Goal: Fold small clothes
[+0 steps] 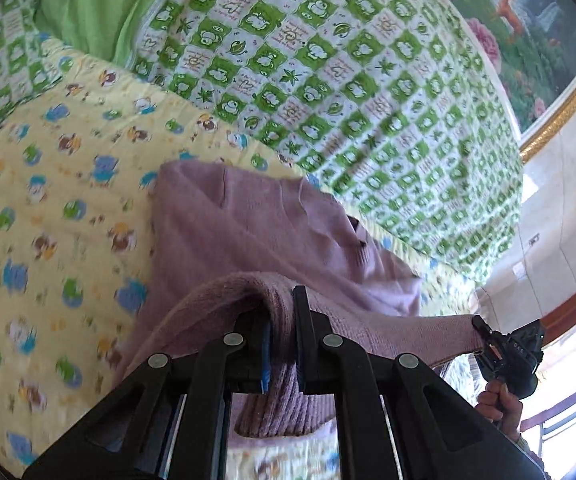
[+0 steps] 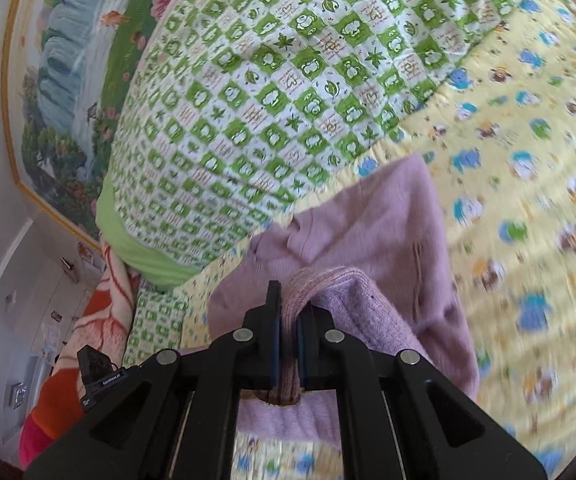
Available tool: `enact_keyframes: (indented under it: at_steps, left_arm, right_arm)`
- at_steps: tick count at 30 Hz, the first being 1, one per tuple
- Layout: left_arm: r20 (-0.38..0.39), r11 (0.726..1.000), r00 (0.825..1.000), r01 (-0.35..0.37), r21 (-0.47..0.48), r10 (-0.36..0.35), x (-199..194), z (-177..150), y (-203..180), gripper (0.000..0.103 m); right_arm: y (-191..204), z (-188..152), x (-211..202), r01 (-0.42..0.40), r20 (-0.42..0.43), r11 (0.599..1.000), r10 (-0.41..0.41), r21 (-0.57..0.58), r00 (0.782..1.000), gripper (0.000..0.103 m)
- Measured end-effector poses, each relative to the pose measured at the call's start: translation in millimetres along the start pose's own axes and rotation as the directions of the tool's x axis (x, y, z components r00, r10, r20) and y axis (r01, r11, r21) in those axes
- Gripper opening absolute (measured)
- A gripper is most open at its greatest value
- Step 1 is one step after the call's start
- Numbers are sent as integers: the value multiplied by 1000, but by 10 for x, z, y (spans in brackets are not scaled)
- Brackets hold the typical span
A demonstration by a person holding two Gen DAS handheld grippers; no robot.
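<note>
A small lilac knitted sweater [image 1: 248, 232] hangs between my two grippers above a yellow cartoon-print sheet [image 1: 48, 200]. My left gripper [image 1: 282, 320] is shut on the sweater's ribbed edge, which drapes over the fingers. My right gripper [image 2: 288, 312] is shut on another ribbed edge of the same sweater [image 2: 368, 232]. The right gripper also shows at the far right of the left wrist view [image 1: 488, 340], pinching the sweater's corner and pulling the edge taut. The lower part of the sweater lies bunched on the sheet.
A green-and-white checked quilt [image 1: 328, 72] lies heaped behind the sweater, also in the right wrist view [image 2: 268, 92]. A framed landscape painting [image 2: 60, 80] hangs on the wall. An orange-and-cream blanket [image 2: 100, 312] lies at the bed's edge.
</note>
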State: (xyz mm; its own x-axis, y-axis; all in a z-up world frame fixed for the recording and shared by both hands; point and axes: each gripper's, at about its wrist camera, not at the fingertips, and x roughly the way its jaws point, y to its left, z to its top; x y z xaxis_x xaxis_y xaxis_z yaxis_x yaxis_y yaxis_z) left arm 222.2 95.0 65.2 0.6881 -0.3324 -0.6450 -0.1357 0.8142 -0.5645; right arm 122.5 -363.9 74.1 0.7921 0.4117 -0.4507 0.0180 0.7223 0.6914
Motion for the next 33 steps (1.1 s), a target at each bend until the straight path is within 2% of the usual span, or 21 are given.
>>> enact_keyframes:
  at_steps: [4, 8, 13, 16, 19, 21, 22, 23, 25, 26, 27, 30, 32, 33]
  left_arm:
    - [-5, 999, 999, -36, -11, 36, 414, 306, 38, 7]
    - [-16, 998, 998, -64, -29, 63, 719, 476, 163, 7]
    - [-49, 991, 992, -119, -63, 116, 1127, 597, 386, 7]
    - [-52, 987, 987, -155, -43, 153, 1283, 614, 409, 8]
    - [-65, 982, 980, -189, -27, 187, 1377, 636, 405, 12]
    - [-63, 983, 982, -180, -29, 178, 1345, 665, 392, 17]
    - [-55, 984, 984, -174, -28, 172, 1294, 671, 380, 23]
    - [-38, 984, 984, -176, -25, 175, 1228, 680, 363, 31]
    - [5, 979, 979, -204, -13, 204, 1060, 691, 327, 43]
    - [26, 978, 978, -208, -8, 208, 972, 695, 311, 43]
    - [41, 978, 978, -207, -4, 207, 876, 695, 293, 43]
    - [60, 987, 985, -161, 30, 159, 656, 571, 156, 43]
    - [20, 990, 994, -107, 89, 105, 642, 379, 1, 43]
    - [-28, 989, 997, -68, 131, 72, 714, 217, -111, 43]
  right_arm:
    - [-81, 291, 454, 33, -16, 999, -33, -1, 999, 7]
    - [-218, 488, 794, 59, -31, 998, -59, 5, 998, 7]
    - [-448, 646, 1134, 125, -59, 992, -124, 18, 991, 7]
    - [-611, 684, 1318, 177, -86, 984, -174, 31, 981, 8]
    - [-724, 709, 1435, 198, -102, 978, -191, 63, 976, 9]
    - [-755, 737, 1473, 205, -112, 975, -195, 86, 974, 11]
    - [-756, 750, 1479, 205, -119, 974, -193, 94, 974, 12]
    - [-752, 767, 1472, 198, -123, 975, -184, 106, 975, 16]
    - [-710, 800, 1409, 181, -108, 977, -170, 111, 980, 31]
    - [-674, 823, 1345, 181, -83, 978, -173, 105, 981, 47]
    - [-632, 852, 1276, 185, -54, 978, -180, 97, 982, 56]
    - [-492, 902, 1047, 164, 13, 985, -165, 62, 986, 57]
    - [-357, 858, 980, 156, 23, 988, -156, 10, 987, 57]
    - [-259, 792, 956, 149, 16, 988, -149, -38, 989, 57]
